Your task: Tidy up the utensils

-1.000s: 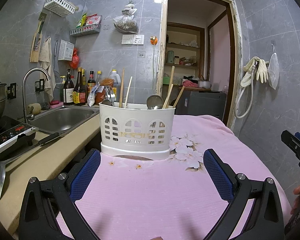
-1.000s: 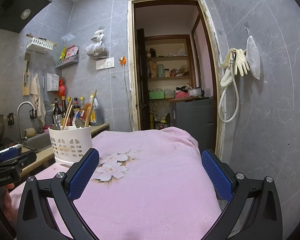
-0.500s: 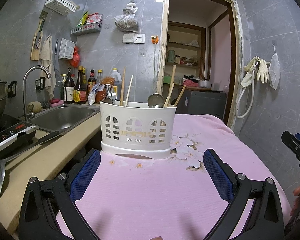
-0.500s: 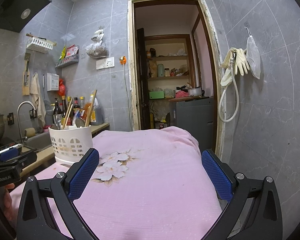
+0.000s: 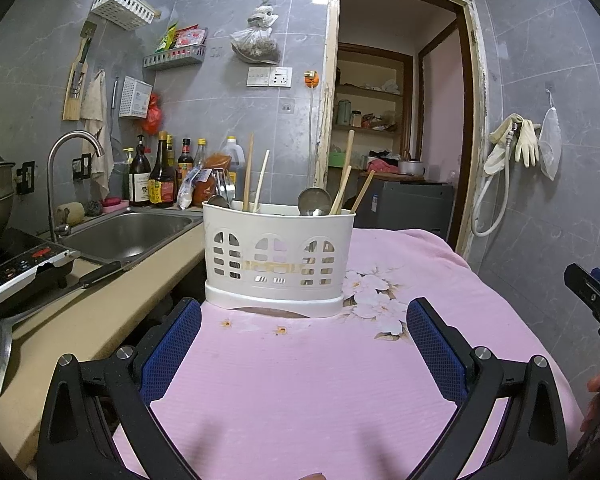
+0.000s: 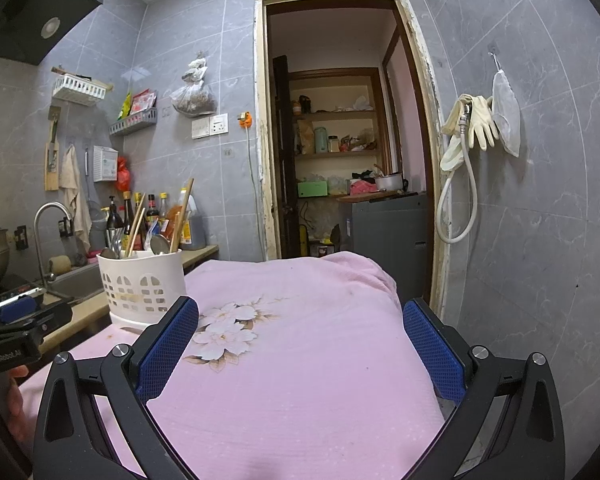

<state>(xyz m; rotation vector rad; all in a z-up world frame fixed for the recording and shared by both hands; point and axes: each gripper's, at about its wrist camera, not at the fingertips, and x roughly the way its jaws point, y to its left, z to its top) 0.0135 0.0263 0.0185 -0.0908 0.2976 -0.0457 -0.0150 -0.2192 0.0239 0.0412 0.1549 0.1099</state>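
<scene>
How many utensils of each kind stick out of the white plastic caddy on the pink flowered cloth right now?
Wooden sticks or chopsticks: 5
Round metal spoon bowls: 2
Total: 7 showing above the rim of the white plastic caddy. The metal cluster at its rear left is too tangled to count.

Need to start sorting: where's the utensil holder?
Left wrist view, centre: the white utensil holder stands on the pink cloth, beside the sink counter.
</scene>
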